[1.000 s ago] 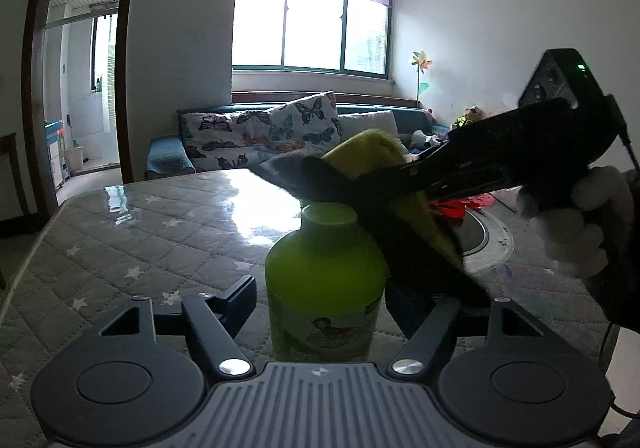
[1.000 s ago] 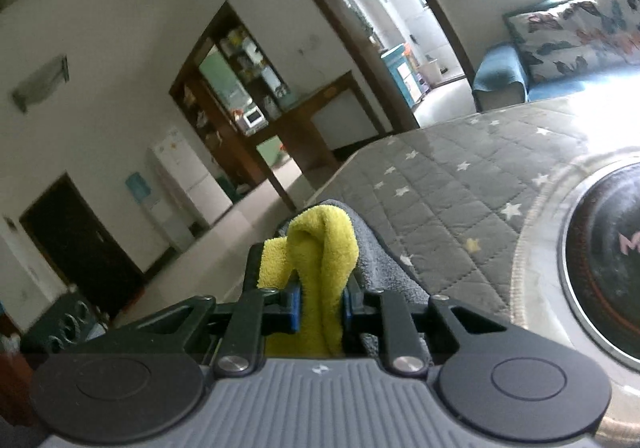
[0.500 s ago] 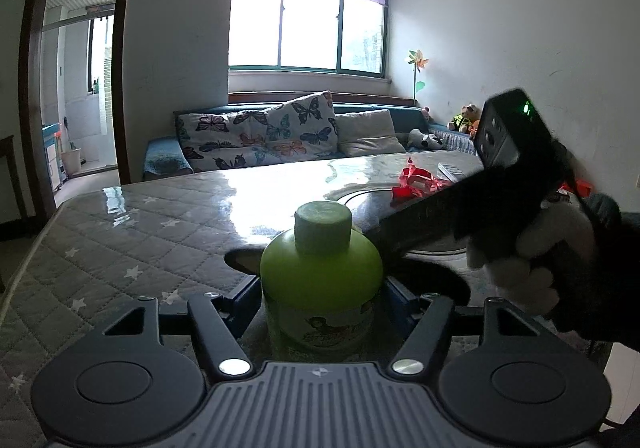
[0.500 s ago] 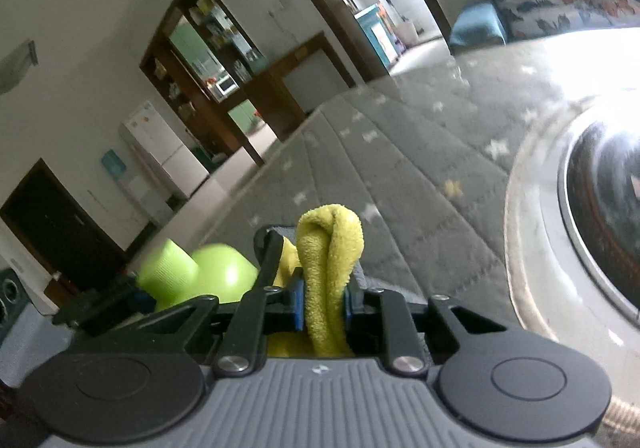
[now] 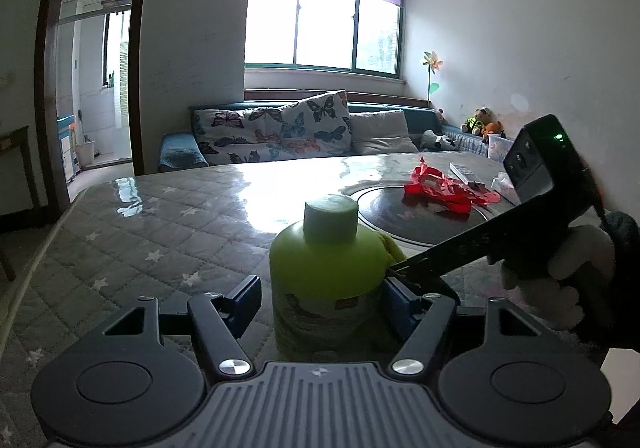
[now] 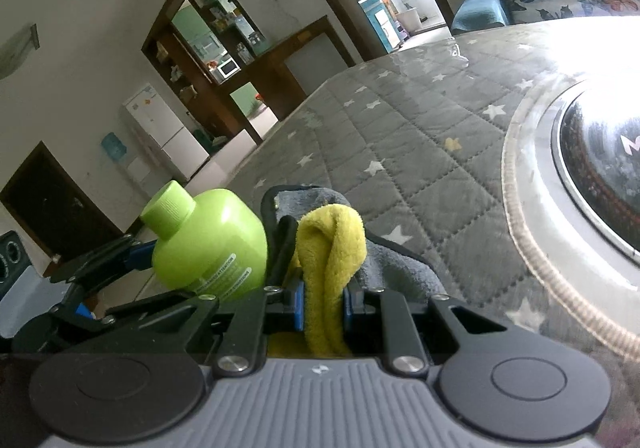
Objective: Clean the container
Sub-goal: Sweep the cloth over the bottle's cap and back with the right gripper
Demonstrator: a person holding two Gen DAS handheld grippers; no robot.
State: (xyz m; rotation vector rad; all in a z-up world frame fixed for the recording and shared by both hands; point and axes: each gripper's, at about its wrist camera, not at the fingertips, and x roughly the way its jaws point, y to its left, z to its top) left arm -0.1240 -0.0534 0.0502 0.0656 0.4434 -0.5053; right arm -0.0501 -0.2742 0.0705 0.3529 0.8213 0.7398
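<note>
Bottle (image 5: 325,248) stands between the wide-spread left claw (image 5: 320,296); right claw (image 6: 323,300) pinches cloth (image 6: 330,248).

The left gripper (image 5: 322,298) holds its jaws wide, one on each side of a bottle (image 5: 326,260). The right gripper (image 6: 323,302), carried in a gloved hand (image 5: 560,276), clamps a cloth (image 6: 330,260) beside it.

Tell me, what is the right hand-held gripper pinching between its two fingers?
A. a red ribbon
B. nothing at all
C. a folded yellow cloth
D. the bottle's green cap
C: in the right wrist view the right hand-held gripper is shut on a yellow cloth, which bulges up between its blue pads beside the green bottle.
</note>
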